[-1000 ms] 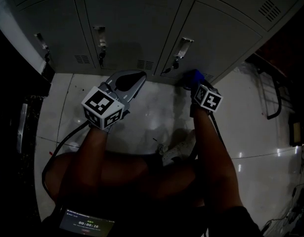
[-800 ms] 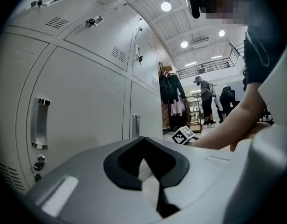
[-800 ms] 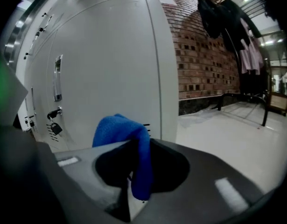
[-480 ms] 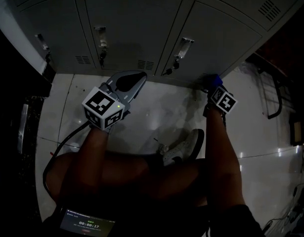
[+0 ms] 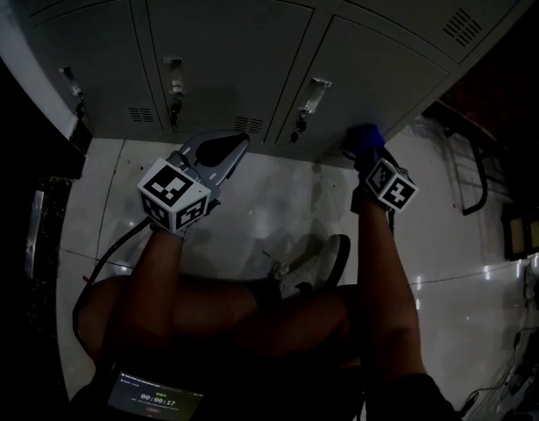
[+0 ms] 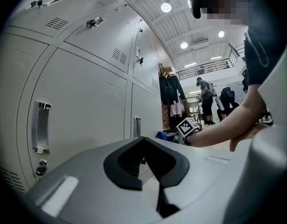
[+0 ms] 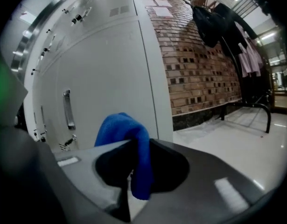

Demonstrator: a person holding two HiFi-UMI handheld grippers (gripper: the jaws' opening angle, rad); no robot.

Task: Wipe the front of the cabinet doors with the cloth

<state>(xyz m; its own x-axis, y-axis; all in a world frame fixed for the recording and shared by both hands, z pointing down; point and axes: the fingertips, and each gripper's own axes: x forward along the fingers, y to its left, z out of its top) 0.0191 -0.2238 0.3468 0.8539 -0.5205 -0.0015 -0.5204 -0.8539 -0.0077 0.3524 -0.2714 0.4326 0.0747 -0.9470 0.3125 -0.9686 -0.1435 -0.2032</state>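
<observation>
Firmly in right gripper (image 7: 133, 169), blue cloth (image 7: 127, 127) beside cabinet door (image 7: 110, 69).

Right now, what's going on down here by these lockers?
A person crouches in front of grey metal locker doors with a handheld gripper in each hand. The right gripper has its jaws shut on a blue cloth, held low by the right-hand door; whether the cloth touches the door can't be told. The left gripper has its jaws shut on nothing and is held off the doors, above the floor.
</observation>
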